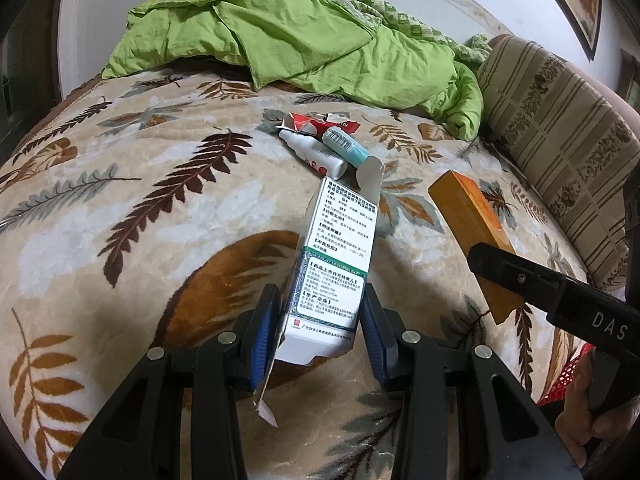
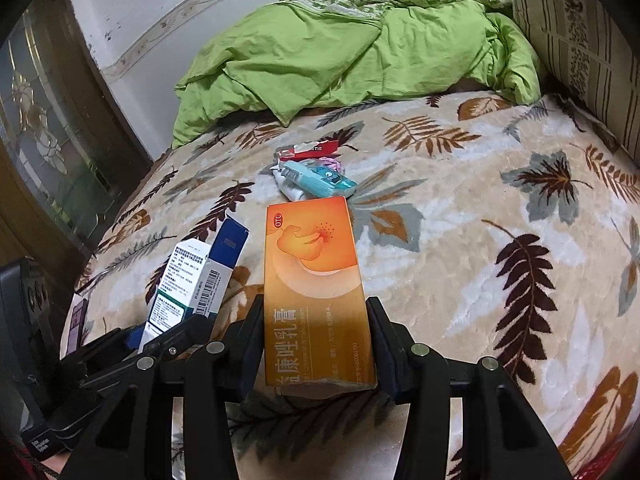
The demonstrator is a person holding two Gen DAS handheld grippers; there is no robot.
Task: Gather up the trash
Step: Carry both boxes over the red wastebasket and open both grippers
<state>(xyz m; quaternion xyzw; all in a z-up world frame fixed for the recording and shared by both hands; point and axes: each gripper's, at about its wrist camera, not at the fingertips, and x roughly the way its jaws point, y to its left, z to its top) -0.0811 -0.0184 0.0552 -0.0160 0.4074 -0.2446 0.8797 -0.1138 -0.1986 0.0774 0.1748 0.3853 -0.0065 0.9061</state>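
Boxes sit tight in both claws above the bed [image 1: 168, 208]: our left claw [image 1: 320, 336] grips the white box [image 1: 334, 264], our right claw [image 2: 318, 344] the orange box [image 2: 316, 288]. We should keep squeezing, carry them level, and come back for the small pile of tubes [image 1: 320, 142] on the blanket.

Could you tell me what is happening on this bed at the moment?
A person is clearing trash off the leaf-patterned blanket with a handheld tool in each hand. The left tool is clamped on an opened white medicine box, and the right tool on an orange ointment box. A small pile of wrappers and tubes remains farther up, near the green quilt.
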